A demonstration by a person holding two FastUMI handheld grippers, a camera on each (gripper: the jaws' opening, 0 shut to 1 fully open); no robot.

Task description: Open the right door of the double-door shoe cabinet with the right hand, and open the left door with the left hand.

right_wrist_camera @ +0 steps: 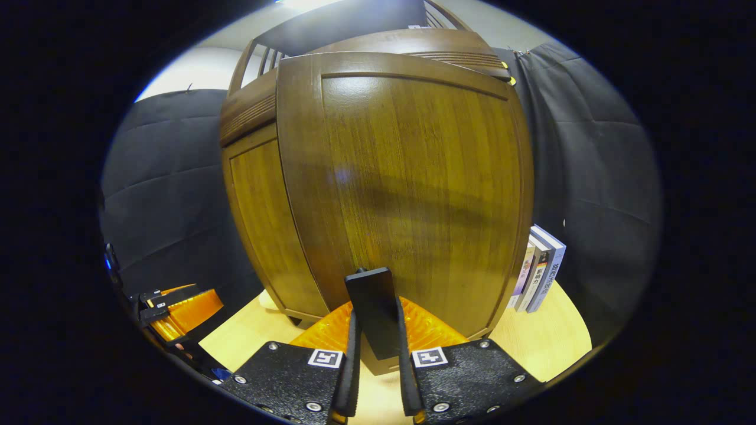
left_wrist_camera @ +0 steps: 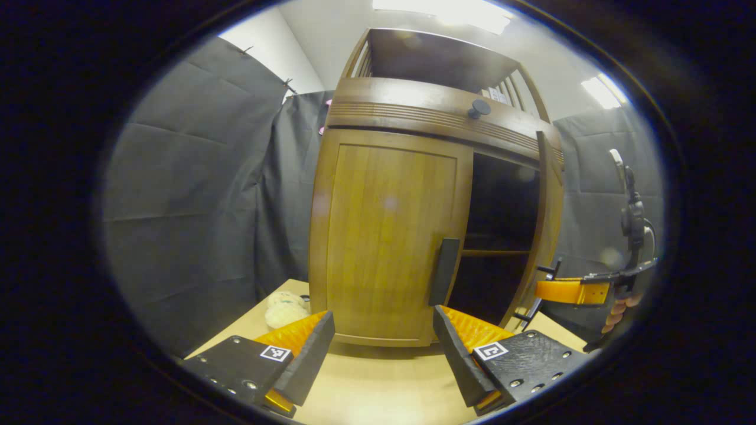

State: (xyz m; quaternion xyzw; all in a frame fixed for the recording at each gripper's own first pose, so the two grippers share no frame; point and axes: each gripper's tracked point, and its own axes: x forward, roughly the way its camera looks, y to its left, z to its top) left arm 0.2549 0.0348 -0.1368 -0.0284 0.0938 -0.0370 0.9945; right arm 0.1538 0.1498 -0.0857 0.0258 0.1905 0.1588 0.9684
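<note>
- Left gripper view: the shoe cabinet point(left_wrist_camera: 390, 236) stood upright on the pale worktop point(left_wrist_camera: 378, 383), near its back edge by the cloth wall.
- The left door point(left_wrist_camera: 387, 242) was closed, with its dark upright handle point(left_wrist_camera: 444, 270) on the inner edge beside the centre gap.
- The left tool point(left_wrist_camera: 384, 342) hung in front of that door with its fingers spread wide and nothing between them; the handle lay ahead, nearer the right finger, apart from both.
- The right door point(left_wrist_camera: 546, 230) was swung outward, seen edge-on, with the dark interior and a shelf rail point(left_wrist_camera: 495, 252) exposed behind it.
- The right tool point(left_wrist_camera: 570, 291) showed at that door's edge, a hand point(left_wrist_camera: 617, 310) behind it.
- A small soft toy point(left_wrist_camera: 284, 308) lay on the worktop by the cabinet's left corner.
- Right gripper view: the right tool point(right_wrist_camera: 378, 378) was closed narrow, both fingers pressing on the right door's handle point(right_wrist_camera: 373, 310).
- The right door point(right_wrist_camera: 407, 195) panel stood close in front; books point(right_wrist_camera: 538, 268) stood upright just beside it.
- Judgement: the doors look like stiff, rigid wood on hinges, moderately light, with a glossy face that would be slippery. The flat handle is the sound place to take hold, gripped across its thin sides and pulled in an arc.
</note>
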